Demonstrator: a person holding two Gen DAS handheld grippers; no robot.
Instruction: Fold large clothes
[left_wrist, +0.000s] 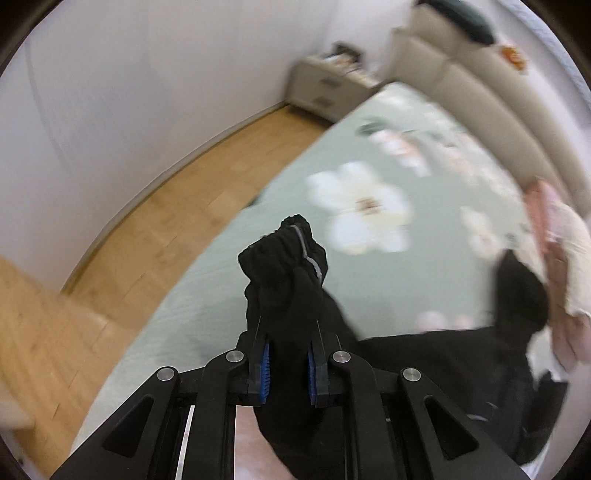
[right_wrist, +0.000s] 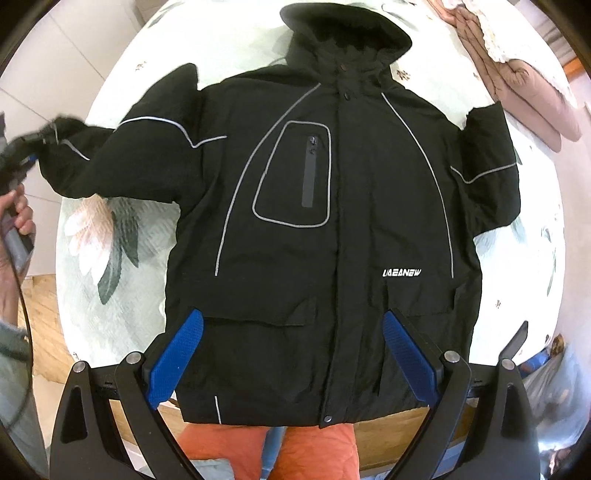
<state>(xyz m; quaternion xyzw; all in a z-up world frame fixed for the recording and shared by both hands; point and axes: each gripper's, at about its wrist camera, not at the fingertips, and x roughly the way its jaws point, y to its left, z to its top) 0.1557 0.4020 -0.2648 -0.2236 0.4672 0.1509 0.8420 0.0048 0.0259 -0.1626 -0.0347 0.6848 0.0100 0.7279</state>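
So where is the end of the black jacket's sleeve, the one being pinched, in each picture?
Left wrist view: the black sleeve cuff with grey piping stands at centre, clamped in the left gripper.
Right wrist view: the same cuff is at the far left edge, where the left gripper pinches it; the right gripper hangs open over the jacket hem.
Shared landmark: the pale green floral bedspread.

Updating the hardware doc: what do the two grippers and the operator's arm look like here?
Left gripper and right gripper: matte black linkage arms, silver pivot pins, blue textured finger pads. The operator's hand is bare, holding a grey handle with a black cable; grey sleeve.
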